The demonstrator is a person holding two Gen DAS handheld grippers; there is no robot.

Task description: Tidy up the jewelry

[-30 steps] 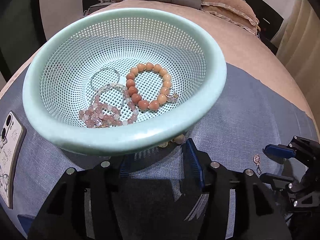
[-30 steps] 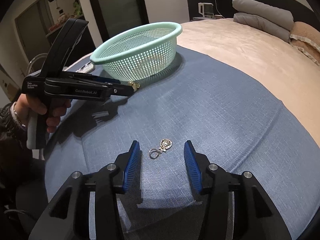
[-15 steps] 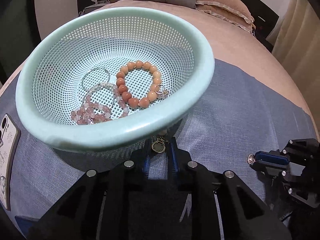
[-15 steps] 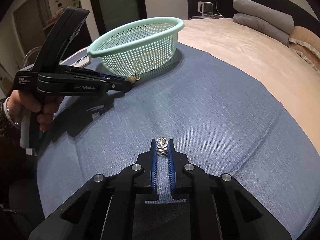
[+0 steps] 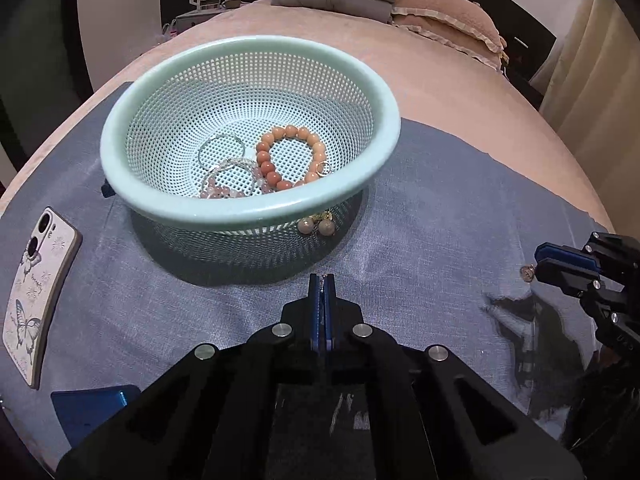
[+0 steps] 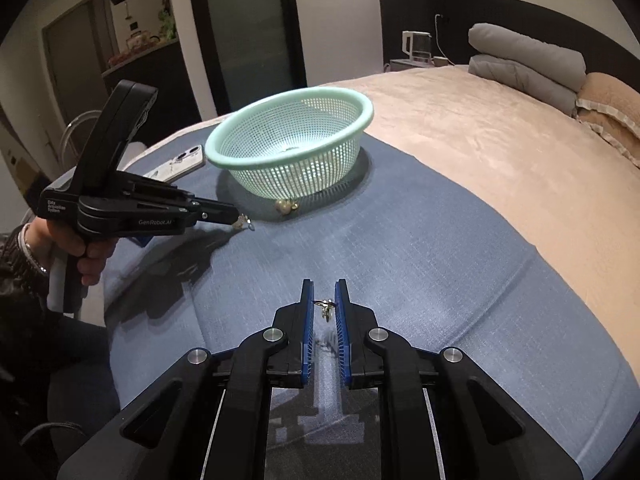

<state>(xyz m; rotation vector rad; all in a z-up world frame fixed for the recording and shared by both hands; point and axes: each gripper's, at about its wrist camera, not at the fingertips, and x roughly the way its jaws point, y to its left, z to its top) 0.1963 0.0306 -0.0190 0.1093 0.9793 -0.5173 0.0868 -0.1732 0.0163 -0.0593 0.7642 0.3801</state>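
Our left fingers (image 5: pixel 324 280) pinched together on a tiny charm (image 6: pixel 244 222) seen only rightward, right fingers (image 6: pixel 324 300) clamping a small silver charm (image 6: pixel 325 307); beaded bracelets (image 5: pixel 290 158) inside our mint-green perforated plastic basket (image 5: pixel 248 208).

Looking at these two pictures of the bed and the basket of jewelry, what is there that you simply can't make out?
- Left hand-held gripper: its own view shows nothing in it; the right wrist view shows a small trinket at its tip, too tiny to identify.
- Charm in the right hand-held gripper: too small to name.
- Pink bracelet: partly hidden by the basket rim, left wrist view.
- Blue object: cut off by the gripper body.
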